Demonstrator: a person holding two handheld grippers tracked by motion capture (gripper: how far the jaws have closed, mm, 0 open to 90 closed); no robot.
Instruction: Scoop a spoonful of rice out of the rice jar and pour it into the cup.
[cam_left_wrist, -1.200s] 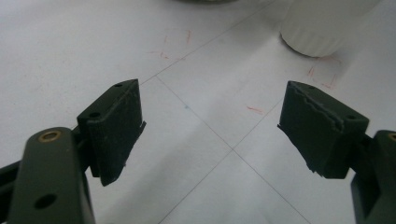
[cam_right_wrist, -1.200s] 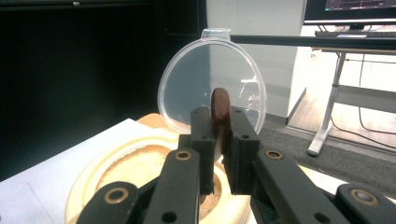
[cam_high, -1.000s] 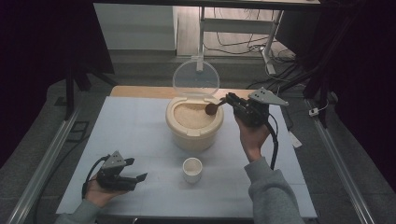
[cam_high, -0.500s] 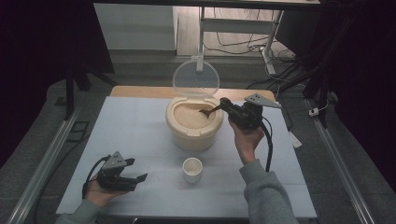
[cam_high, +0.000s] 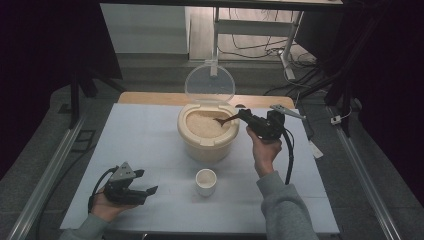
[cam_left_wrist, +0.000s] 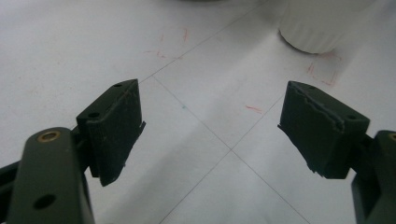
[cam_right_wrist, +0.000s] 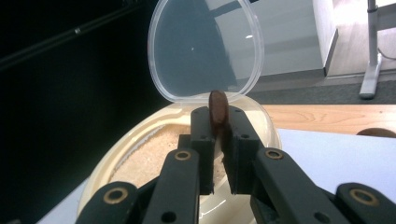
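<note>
Here, my left gripper (cam_high: 134, 188) rests low on the table (cam_high: 150, 130), jaws spread wide with nothing between them; a white cup (cam_high: 206, 181) stands near, to its right. Further right, my right gripper (cam_high: 243, 116) pinches a brown wooden spoon (cam_high: 226, 120) by its handle. The spoon's long axis runs leftward and slightly down, bowl end dipped into the grain in the cream bin (cam_high: 207, 131), whose clear lid (cam_high: 209, 84) stands open. The bowl itself is hard to make out.
</note>
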